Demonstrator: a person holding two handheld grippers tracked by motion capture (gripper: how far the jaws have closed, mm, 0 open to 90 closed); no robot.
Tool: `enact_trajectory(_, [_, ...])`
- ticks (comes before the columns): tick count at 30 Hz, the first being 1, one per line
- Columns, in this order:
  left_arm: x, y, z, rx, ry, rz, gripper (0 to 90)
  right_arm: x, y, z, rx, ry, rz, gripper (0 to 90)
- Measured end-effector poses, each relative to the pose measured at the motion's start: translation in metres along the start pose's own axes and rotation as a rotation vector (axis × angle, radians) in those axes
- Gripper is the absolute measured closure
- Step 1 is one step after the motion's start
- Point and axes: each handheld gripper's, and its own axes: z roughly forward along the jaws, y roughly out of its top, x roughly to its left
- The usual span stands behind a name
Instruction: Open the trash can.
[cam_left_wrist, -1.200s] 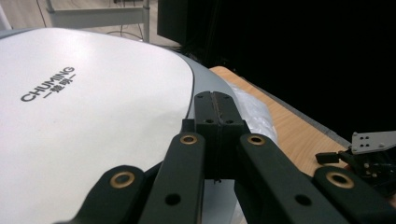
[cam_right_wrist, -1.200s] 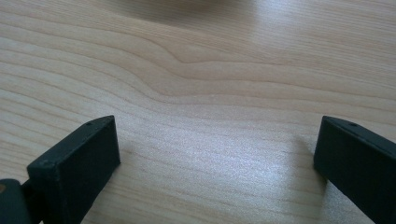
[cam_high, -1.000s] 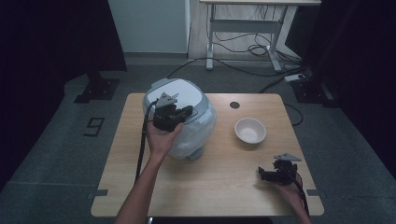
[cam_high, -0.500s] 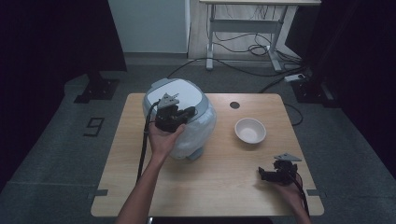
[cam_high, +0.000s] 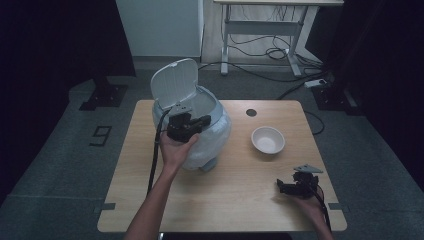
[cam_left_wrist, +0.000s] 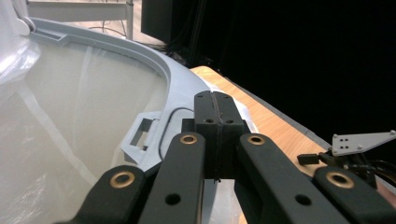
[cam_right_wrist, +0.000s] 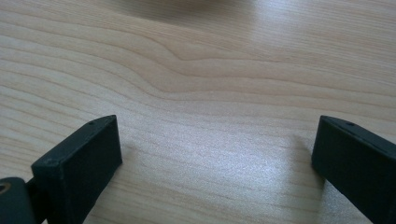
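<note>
The bin (cam_high: 200, 135) stands on the surface (cam_high: 150, 200) under the left tool (cam_high: 192, 125); the bowl (cam_high: 268, 139) sits beyond the right tool (cam_high: 285, 187).

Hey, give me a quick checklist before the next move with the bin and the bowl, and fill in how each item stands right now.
1. Bin lid up, opening free: ok.
2. Clear liner inside the bin: ok, it lines the inner wall in the left gripper view.
3. Left gripper shut, nothing between its jaws, over the bin's front rim: ok.
4. Right gripper open, over bare table: ok.
5. White bowl upright on the table, apart from the bin: ok.
6. Bowl contents: cannot tell for sure; it looks empty from the high view.
</note>
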Motion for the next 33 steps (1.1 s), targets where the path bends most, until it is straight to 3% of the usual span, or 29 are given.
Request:
enact_trajectory(4, [0.001, 0.000, -0.008, -0.038, 0.009, -0.006, 72.5, 0.000, 0.000, 0.000, 0.000, 0.000, 0.000, 0.8])
enact_trajectory(8, [-0.002, 0.001, -0.024, -0.080, 0.038, 0.009, 48.0, 0.000, 0.000, 0.000, 0.000, 0.000, 0.000, 0.8])
enact_trajectory(11, [-0.007, -0.001, -0.034, -0.073, 0.054, 0.040, 30.0, 0.000, 0.000, 0.000, -0.001, 0.000, 0.000, 0.8])
enact_trajectory(14, [-0.011, -0.008, -0.044, -0.074, 0.082, 0.052, 20.1, 0.000, 0.000, 0.000, -0.001, 0.000, -0.001, 0.8])
enact_trajectory(18, [-0.011, -0.027, -0.060, -0.097, 0.118, 0.037, 14.9, 0.000, 0.000, 0.000, -0.002, 0.000, -0.001, 0.9])
enact_trajectory(24, [-0.003, -0.059, -0.079, -0.108, 0.154, 0.006, 14.5, 0.000, 0.000, 0.000, -0.003, 0.000, -0.001, 0.8])
enact_trajectory(29, [0.006, -0.092, -0.079, -0.050, 0.169, 0.000, 15.0, 0.000, 0.000, 0.000, -0.002, 0.000, -0.002, 0.9])
enact_trajectory(33, [0.020, -0.117, -0.073, -0.014, 0.178, -0.029, 15.8, 0.000, 0.000, 0.000, -0.003, 0.000, -0.002, 1.2])
